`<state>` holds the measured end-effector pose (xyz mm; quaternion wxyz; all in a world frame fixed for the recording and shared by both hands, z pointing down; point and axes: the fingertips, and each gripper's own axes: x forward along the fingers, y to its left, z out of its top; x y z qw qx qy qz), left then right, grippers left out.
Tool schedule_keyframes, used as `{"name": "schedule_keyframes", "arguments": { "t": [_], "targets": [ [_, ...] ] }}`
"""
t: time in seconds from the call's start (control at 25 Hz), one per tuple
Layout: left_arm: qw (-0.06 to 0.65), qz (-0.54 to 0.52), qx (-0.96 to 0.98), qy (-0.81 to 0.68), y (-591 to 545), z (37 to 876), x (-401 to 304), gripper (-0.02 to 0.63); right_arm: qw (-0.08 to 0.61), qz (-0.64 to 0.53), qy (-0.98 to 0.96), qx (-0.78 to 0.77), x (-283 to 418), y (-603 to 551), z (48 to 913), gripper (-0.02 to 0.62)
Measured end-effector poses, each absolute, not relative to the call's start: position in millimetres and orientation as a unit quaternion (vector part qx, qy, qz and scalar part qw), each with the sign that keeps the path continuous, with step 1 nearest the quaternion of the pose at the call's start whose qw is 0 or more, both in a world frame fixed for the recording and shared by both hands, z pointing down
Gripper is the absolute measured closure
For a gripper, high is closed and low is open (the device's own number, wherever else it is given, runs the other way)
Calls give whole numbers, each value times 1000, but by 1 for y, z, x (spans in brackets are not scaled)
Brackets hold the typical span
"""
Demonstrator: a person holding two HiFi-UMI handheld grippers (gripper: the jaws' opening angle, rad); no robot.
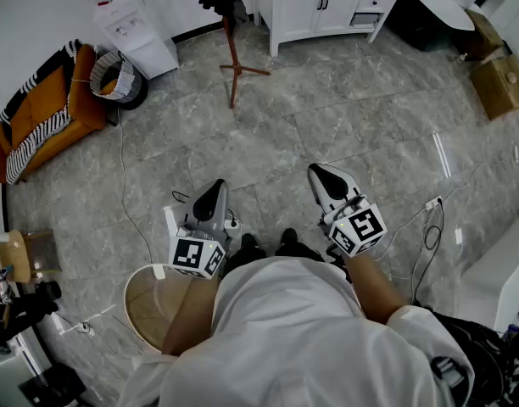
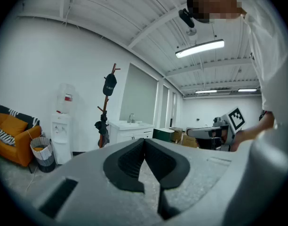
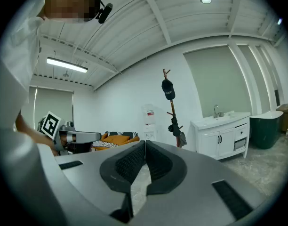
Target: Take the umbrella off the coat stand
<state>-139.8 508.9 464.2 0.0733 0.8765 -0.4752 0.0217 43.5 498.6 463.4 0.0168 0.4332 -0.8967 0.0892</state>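
Observation:
The wooden coat stand (image 1: pixel 232 51) rises at the far side of the room, several steps ahead of me. A dark folded umbrella (image 2: pixel 102 128) hangs about halfway up its pole, below a black cap (image 2: pixel 109 84). The right gripper view shows the same umbrella (image 3: pixel 178 132) and cap (image 3: pixel 168 89). My left gripper (image 1: pixel 214 186) and right gripper (image 1: pixel 321 173) are held side by side in front of my body, far from the stand. Both point roughly level toward it. The left gripper (image 2: pixel 144 143) and the right gripper (image 3: pixel 145 144) have their pads pressed together with nothing between them.
An orange sofa (image 1: pixel 41 113), a waste basket (image 1: pixel 113 77) and a water dispenser (image 1: pixel 136 30) line the left wall. A white sink cabinet (image 1: pixel 327 7) stands right of the stand, with cardboard boxes (image 1: pixel 501 81) further right. Cables (image 1: pixel 429 236) trail on the floor, and a round stool (image 1: pixel 149 299) sits beside my left side.

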Motion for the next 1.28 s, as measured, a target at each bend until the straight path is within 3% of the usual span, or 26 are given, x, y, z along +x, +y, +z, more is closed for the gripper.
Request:
{"name": "schedule_keyframes", "arguments": {
  "t": [0.72,1.08,1.28],
  "targets": [
    [78,11,876,-475,527,470,-76,595,18,47,-941,335,120,525,458,580],
    [82,18,882,-463,490,479,-78,595,71,35,-937,341,109,496,477,579],
    [95,14,882,-462,448,496,-79,595,60,65,-934,346,103,456,489,578]
  ]
}}
